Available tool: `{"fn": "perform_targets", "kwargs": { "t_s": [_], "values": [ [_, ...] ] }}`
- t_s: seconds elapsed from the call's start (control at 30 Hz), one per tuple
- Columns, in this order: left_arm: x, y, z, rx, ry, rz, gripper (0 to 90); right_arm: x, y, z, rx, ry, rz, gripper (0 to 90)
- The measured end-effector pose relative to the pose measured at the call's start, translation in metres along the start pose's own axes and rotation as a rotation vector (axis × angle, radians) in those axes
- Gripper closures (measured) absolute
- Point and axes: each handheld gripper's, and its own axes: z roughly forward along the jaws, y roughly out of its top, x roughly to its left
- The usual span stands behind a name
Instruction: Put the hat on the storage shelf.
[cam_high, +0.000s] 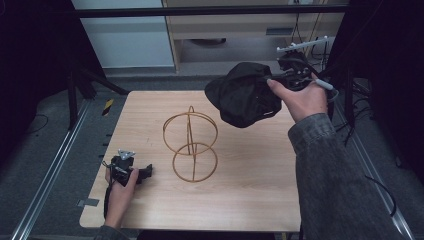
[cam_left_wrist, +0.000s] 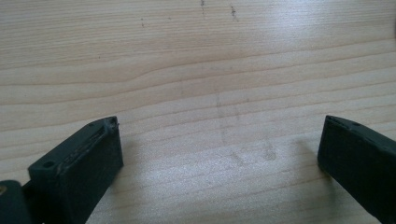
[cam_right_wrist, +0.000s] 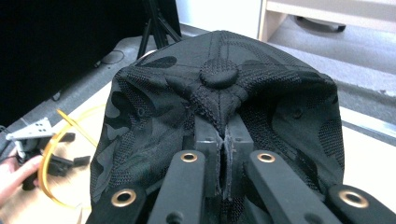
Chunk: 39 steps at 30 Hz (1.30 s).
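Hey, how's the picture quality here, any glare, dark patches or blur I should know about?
High view: the table is evenly lit, both sides fall into near black, and the black cap shows little detail. Left gripper view: soft glare on the wood at upper right, faint shadows beside the jaws. Right gripper view: cap weave sharp, wire stand slightly soft.

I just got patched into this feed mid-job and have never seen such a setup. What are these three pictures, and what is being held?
No robot here: a person holds a hand-held gripper in each hand. The high view looks down on the wooden table. The other two views come from cameras riding on each gripper. The left gripper rests near the table's left edge, its fingers open over bare wood. The right gripper is raised above the table, shut on the fabric of a black cap. A gold wire stand sits mid-table.
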Motion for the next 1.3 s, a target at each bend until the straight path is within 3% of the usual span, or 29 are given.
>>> {"fn": "perform_targets", "kwargs": {
  "t_s": [0.37, 0.7, 0.97, 1.3],
  "values": [
    [0.000, 0.000, 0.000, 0.000, -0.001, 0.001, 0.0, 0.023, 0.017, 0.008, -0.029, 0.059, -0.011, 87.3],
    [0.000, 0.000, 0.000, 0.001, -0.001, 0.002, 0.0, 0.051, 0.021, 0.014, -0.044, 0.153, -0.031, 87.3],
    [0.000, 0.000, 0.000, -0.001, -0.003, 0.001, 0.0, 0.069, 0.019, 0.018, -0.048, 0.205, -0.054, 87.3],
    [0.000, 0.000, 0.000, -0.001, -0.003, 0.001, 0.0, 0.091, 0.003, 0.032, -0.004, 0.257, -0.088, 87.3]
  ]
}}
